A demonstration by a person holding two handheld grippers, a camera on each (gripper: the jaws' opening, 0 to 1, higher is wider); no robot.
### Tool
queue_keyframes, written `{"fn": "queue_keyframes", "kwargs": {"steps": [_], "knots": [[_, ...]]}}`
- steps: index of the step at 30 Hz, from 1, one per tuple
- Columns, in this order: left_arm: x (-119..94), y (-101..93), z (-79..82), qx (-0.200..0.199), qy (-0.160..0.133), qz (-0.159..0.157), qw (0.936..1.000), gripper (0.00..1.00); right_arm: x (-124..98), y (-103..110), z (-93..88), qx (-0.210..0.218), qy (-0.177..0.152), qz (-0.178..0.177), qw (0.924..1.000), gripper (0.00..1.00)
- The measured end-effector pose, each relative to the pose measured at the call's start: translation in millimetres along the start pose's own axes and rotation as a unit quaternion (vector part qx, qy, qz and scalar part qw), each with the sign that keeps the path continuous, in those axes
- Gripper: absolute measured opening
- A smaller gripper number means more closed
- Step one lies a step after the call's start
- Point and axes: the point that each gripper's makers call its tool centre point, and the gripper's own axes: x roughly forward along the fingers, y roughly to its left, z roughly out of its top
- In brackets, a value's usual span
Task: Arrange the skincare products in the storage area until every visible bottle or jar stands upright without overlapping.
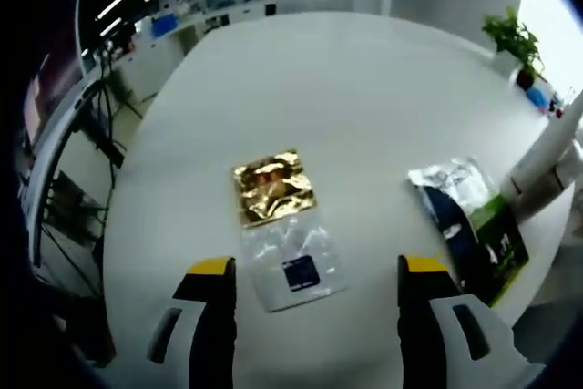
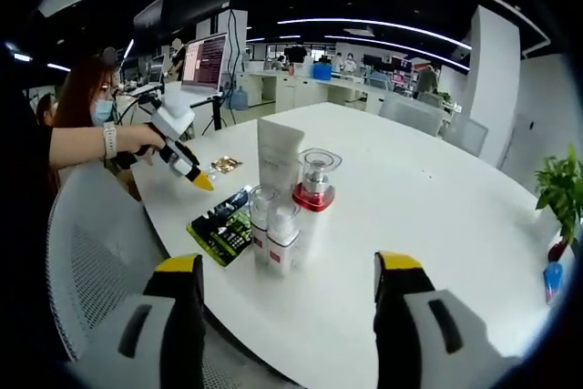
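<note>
While the left gripper (image 1: 314,280) hangs over the white bench (image 1: 364,116), its yellow-tipped jaws stand wide apart and hold nothing. Between the jaws, a little way ahead, lies a clear flat packet (image 1: 293,264) with a dark square on it. A shiny gold packet (image 1: 272,186) touches its far edge. Off to the right, a silver pouch (image 1: 448,177) lies on a dark and green packet (image 1: 480,234).

From the right gripper view, the right gripper (image 2: 289,272) is also open and empty. The skincare things stand close together near the bench edge: a tall white tube (image 2: 278,154), a clear jar with a red base (image 2: 315,179), and two small bottles (image 2: 273,225) in front. All look upright. A dark and green packet (image 2: 221,225) lies flat just beside the bottles. The other gripper (image 2: 185,164), held in a person's hand (image 2: 143,138), hangs over the far packets.

I think the flat packets are what needs sorting. A good way is to come down slowly, pinch one packet by its edge, and keep well away from the standing bottles so none tip over.
</note>
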Motion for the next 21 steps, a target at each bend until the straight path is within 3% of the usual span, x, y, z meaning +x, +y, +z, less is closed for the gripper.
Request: {"fn": "queue_keyframes", "kwargs": {"steps": [21], "knots": [[8, 12.6, -3.0, -0.026, 0.010, 0.009, 0.9996, 0.64, 1, -3, -3.0, -0.001, 0.007, 0.001, 1.0000, 0.75]]}}
